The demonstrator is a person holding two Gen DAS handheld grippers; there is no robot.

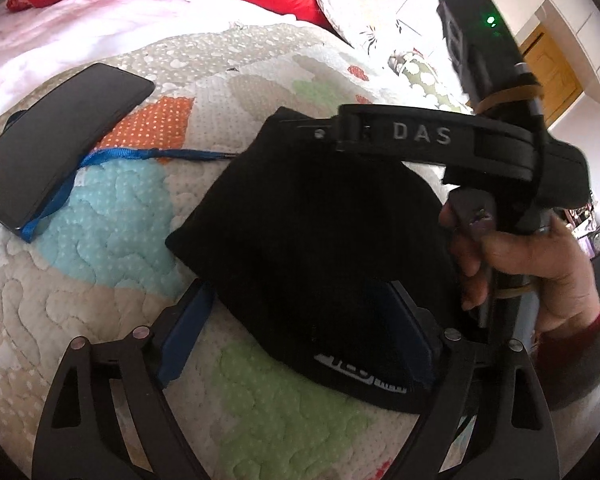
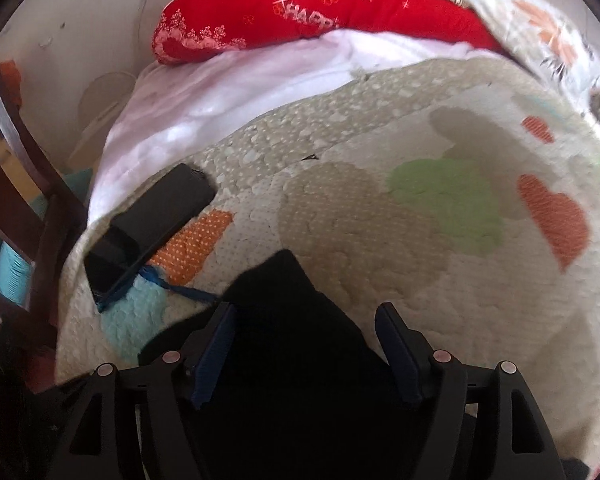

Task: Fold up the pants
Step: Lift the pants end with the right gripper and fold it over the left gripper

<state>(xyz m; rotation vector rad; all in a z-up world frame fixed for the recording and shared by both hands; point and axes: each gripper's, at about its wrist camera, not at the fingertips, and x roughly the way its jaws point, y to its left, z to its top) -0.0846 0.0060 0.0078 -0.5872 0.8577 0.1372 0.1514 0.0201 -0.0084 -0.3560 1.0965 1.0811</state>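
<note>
- The folded black pants (image 1: 320,248) lie on the quilt (image 1: 112,280); their folds are lost in darkness.
- The left gripper (image 1: 296,320) is spread wide, gripping nothing.
- The right gripper (image 2: 306,332) is likewise spread; its handle hides the pants' far edge.

Black pants on my patchwork quilt

My pants (image 1: 320,232) are plain black with white lettering at one edge; the quilt (image 2: 420,240) beneath is cream, dotted white, with orange, green, pale blue and tan patches. The pillow (image 2: 320,12) is red with white flowers; my phone (image 1: 60,144) is black, on a blue strap (image 1: 112,156).
</note>
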